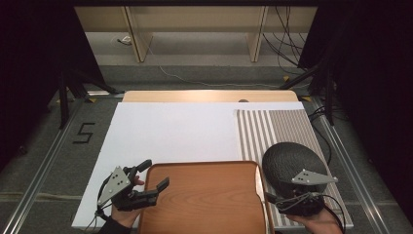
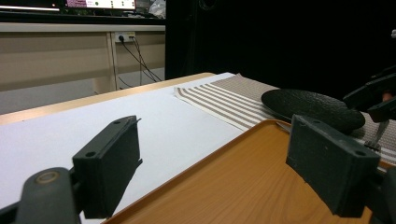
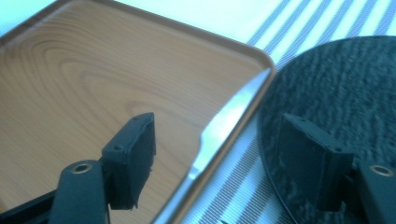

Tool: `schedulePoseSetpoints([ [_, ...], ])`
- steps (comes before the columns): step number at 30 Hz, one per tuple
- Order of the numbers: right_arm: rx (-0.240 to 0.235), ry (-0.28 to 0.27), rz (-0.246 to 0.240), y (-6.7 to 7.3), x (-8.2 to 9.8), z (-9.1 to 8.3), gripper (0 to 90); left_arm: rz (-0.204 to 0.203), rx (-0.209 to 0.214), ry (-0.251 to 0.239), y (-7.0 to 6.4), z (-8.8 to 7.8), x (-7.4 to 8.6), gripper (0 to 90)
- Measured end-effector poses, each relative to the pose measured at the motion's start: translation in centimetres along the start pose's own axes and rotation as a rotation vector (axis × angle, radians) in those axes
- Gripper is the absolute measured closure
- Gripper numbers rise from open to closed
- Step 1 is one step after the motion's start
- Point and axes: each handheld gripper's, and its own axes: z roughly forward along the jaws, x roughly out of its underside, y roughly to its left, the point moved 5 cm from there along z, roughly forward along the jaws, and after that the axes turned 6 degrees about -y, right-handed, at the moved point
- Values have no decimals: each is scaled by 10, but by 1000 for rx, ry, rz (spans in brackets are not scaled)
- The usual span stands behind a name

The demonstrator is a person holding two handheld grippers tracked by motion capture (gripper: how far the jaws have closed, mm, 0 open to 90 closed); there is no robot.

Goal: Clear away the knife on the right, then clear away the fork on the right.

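Tray (image 1: pixel 204 204): orange-brown, wood-grain pattern. Plate (image 1: pixel 292 163): black, rough-textured. Knife (image 3: pixel 224 126): silver, shiny. Mat (image 1: pixel 272 127): beige and white stripes. Sheet (image 1: pixel 170 131) on the counter (image 1: pixel 209 96): plain white; the counter was light wood. Grippers (image 1: pixel 151 176) (image 1: pixel 272 197): black, with grey plates.

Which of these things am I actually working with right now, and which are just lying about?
In the job:
- knife, lying between the right tool's open jaws
- wooden tray
- black plate
- striped placemat

Lying about:
- white sheet on the table
- cables and shelving behind the table
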Motion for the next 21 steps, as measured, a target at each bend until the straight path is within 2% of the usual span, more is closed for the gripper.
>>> schedulePoseSetpoints([
  [5, 16, -8, 13, -6, 3, -6, 285, -2, 1, -1, 0, 0, 0, 169],
  [13, 67, -8, 29, -16, 8, -15, 286, -5, 1, -6, 0, -1, -1, 169],
  [19, 101, -7, 33, -26, 11, -20, 341, -6, 2, -7, 0, -1, -1, 169],
  [21, 112, -5, 31, -29, 12, -21, 385, -6, 0, -5, 0, -1, -1, 169],
])
